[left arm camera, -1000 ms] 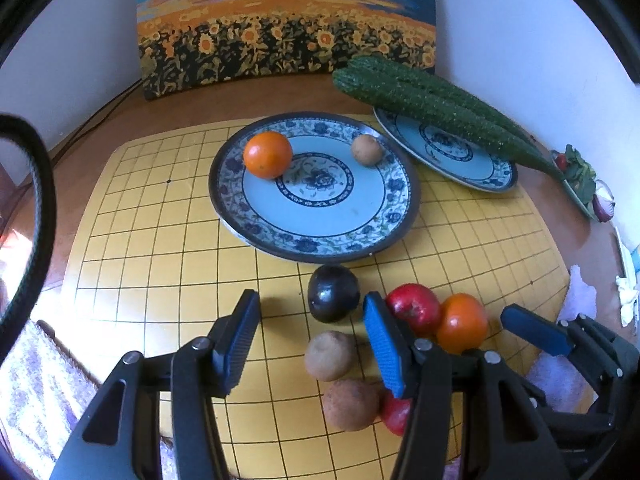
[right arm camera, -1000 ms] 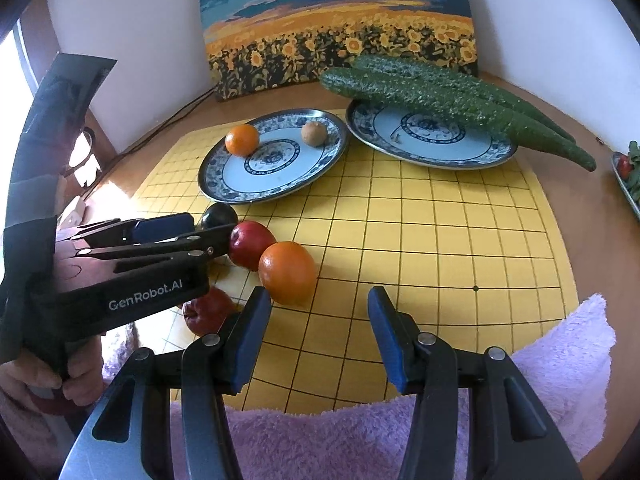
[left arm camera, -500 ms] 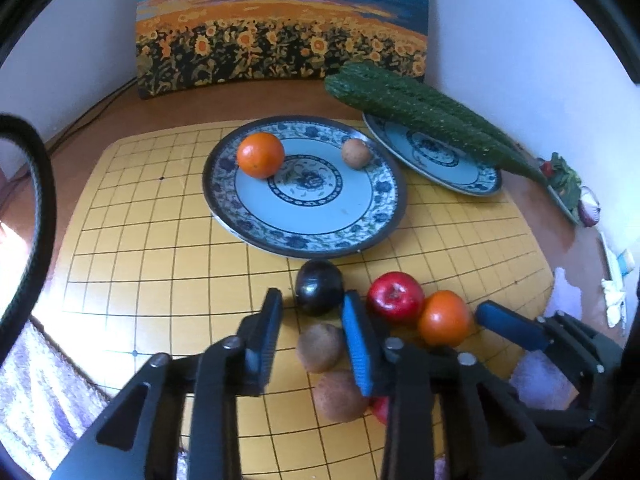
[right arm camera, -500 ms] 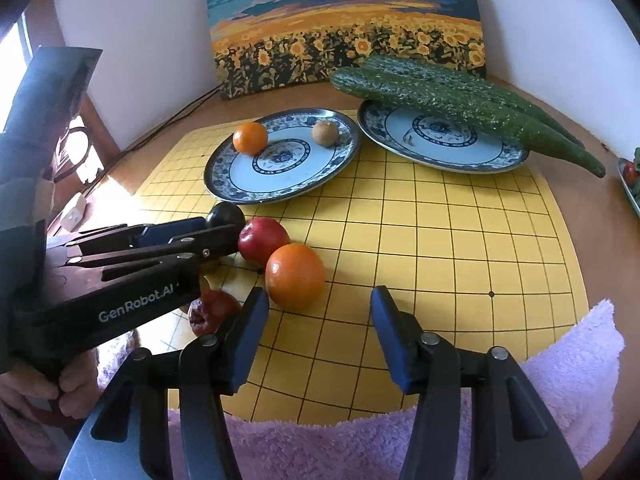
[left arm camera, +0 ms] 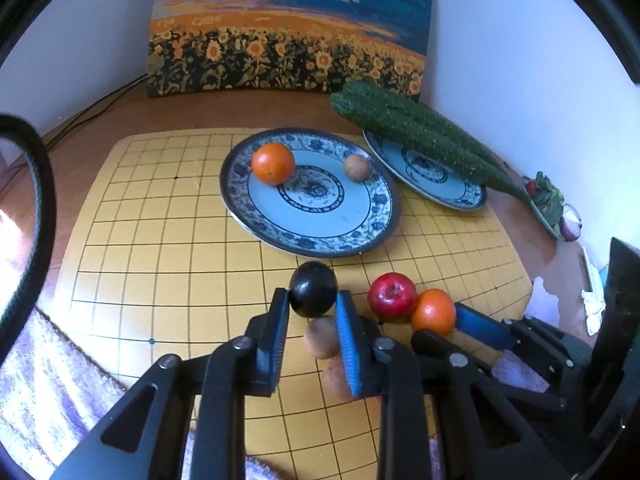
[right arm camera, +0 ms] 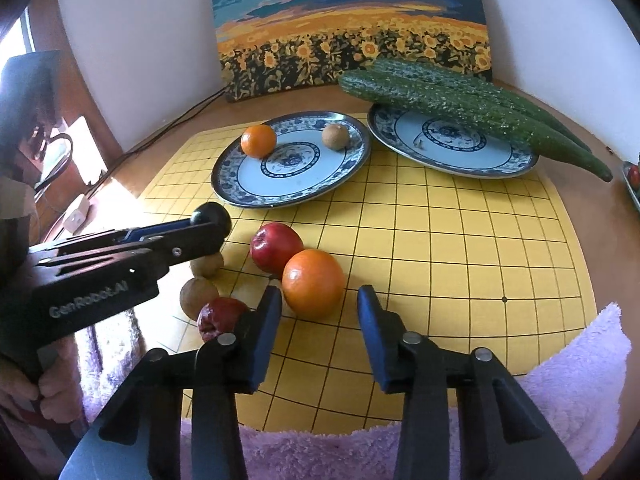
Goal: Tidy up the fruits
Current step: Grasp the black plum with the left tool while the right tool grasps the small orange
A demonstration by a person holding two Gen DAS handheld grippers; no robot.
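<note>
A yellow gridded board is spread over the table, and at its far side two patterned plates are set — the left plate with an orange and a small brown fruit on it, the right one under long cucumbers. The left gripper is clamped on a dark plum near the left plate's rim, its jaws closing. The right gripper is being closed with its pads just clear of a loose orange, which lies against a red apple

An orange and a kiwi lie on the near plate. To its right, cucumbers rest across a second plate. An apple touches another orange nearer, on the board.
</note>
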